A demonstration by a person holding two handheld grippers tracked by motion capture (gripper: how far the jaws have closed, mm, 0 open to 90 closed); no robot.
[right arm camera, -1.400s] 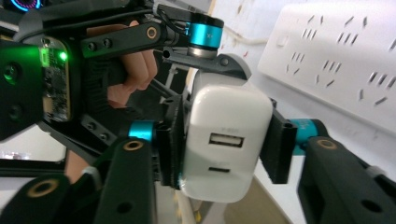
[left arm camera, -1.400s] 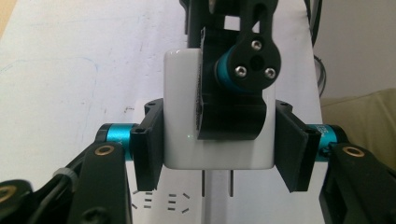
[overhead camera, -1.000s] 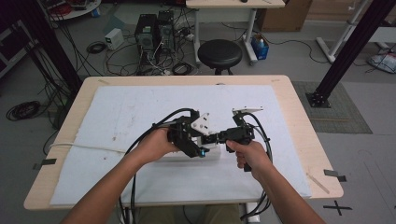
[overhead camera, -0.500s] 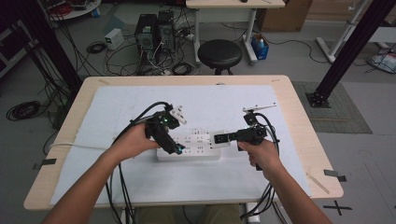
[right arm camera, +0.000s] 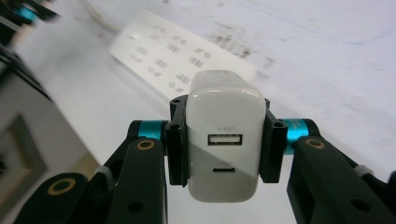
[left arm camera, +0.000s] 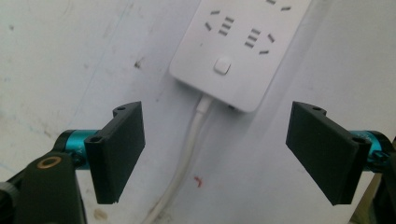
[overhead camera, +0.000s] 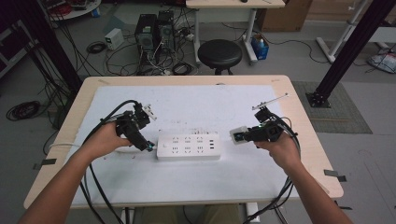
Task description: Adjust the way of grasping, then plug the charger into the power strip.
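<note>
Right gripper [right arm camera: 226,140] is clamped on a white USB charger [right arm camera: 224,135], pads pressing its two flat sides; in the high view it sits up off the table, just right of the power strip [overhead camera: 188,146] w/ a gap between them. Left gripper [left arm camera: 219,154] has its jaws wide apart, nothing between the pads; they've just been opening, and it hangs over the strip's cord end, near the button [left arm camera: 222,65] and the white cord [left arm camera: 189,154]. Strip lies flat mid-table on the white mat [overhead camera: 187,112], sockets up. Risks, as I judge them: charger looks pulled free or about to go in, can't tell which, and its prongs are hidden from the right gripper view, so lining them up w/ a socket would be partly blind; a skewed approach could jam or bend prongs. Grip is on smooth glossy plastic, so a push or twist may make the charger pivot or slip btwn the pads. Strip isn't held now, so any sideways shove from the right would slide it across the mat. Left jaws straddle the cord; closing low could snag it and drag the strip
</note>
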